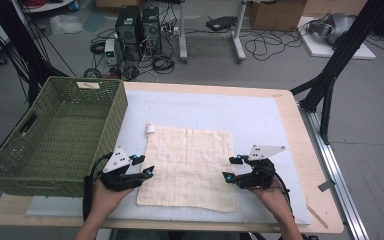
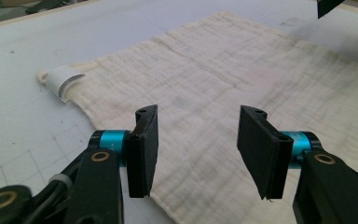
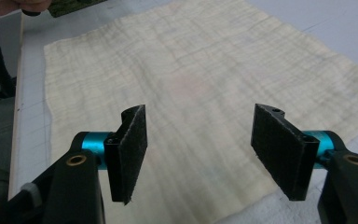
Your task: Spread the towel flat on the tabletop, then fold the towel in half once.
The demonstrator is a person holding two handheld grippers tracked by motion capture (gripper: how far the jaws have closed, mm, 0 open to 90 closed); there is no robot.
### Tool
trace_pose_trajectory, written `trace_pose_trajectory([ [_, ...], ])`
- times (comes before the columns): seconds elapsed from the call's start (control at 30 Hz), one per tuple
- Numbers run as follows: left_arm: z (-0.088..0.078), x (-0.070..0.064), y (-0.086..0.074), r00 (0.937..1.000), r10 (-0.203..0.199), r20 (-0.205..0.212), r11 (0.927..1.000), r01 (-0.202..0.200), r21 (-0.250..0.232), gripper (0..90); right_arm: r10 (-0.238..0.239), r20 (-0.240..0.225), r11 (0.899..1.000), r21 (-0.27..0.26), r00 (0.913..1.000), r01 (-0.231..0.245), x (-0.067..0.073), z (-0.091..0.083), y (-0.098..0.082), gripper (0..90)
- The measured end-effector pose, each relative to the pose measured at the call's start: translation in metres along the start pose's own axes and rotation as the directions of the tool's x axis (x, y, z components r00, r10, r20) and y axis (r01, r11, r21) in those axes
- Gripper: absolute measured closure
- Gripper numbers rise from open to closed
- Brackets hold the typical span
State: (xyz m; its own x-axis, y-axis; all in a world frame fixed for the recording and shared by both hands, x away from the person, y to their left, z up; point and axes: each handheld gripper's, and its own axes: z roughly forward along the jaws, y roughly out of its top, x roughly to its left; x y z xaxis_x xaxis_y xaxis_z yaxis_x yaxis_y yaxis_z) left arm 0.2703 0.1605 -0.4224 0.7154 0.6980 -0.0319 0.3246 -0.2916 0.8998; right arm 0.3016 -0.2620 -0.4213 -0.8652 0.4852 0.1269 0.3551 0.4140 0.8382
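Observation:
A cream cloth [image 1: 187,165] lies spread flat on the pale blue mat, with a small white tag [image 1: 150,129] at its far left corner. My left gripper [image 1: 145,165] hovers at the cloth's left edge, open, with nothing between its pads. My right gripper [image 1: 230,168] sits at the right edge, also open and empty. In the left gripper view the jaws [image 2: 196,149] stand apart over the cloth [image 2: 223,70], and the tag [image 2: 65,80] shows farther off to the left. The right gripper view has its jaws [image 3: 200,149] wide apart above the cloth [image 3: 182,70].
A green woven basket [image 1: 55,135] stands at the table's left, overhanging the edge. The wooden table rim [image 1: 300,130] frames the mat. Behind the table are cables, computer towers [image 1: 139,27] and boxes on the floor. A black stand leg [image 1: 330,85] rises at the right.

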Motion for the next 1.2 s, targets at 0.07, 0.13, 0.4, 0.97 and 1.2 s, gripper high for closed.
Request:
trace_pose_trajectory([
  [0.07, 0.000, 0.000, 0.000, 1.0000, 0.003, -0.003, 1.0000, -0.003, 0.000, 47.6, 0.001, 0.005, 1.000, 0.008, 1.0000, -0.001, 0.001, 0.000, 0.000, 34.2],
  [0.13, 0.001, -0.001, 0.000, 1.0000, 0.003, -0.005, 1.0000, -0.003, -0.001, 47.2, 0.007, 0.005, 1.000, 0.009, 1.0000, -0.007, 0.001, 0.000, -0.001, 33.5],
  [0.4, 0.005, -0.002, 0.000, 0.9999, 0.012, 0.006, 0.9999, -0.012, 0.008, 46.4, 0.009, 0.015, 1.000, 0.021, 0.9998, -0.009, 0.003, -0.001, -0.003, 33.1],
  [0.97, 0.006, 0.010, 0.010, 0.9999, -0.011, -0.009, 0.9999, 0.011, -0.010, 48.4, 0.007, 0.015, 0.999, 0.040, 0.9999, -0.008, -0.009, 0.000, 0.004, 37.2],
  [1.2, 0.021, 0.016, 0.025, 0.9998, -0.016, -0.014, 0.9998, 0.016, -0.016, 51.3, 0.006, 0.022, 0.999, 0.047, 0.9997, -0.007, -0.024, 0.005, 0.019, 42.4],
])
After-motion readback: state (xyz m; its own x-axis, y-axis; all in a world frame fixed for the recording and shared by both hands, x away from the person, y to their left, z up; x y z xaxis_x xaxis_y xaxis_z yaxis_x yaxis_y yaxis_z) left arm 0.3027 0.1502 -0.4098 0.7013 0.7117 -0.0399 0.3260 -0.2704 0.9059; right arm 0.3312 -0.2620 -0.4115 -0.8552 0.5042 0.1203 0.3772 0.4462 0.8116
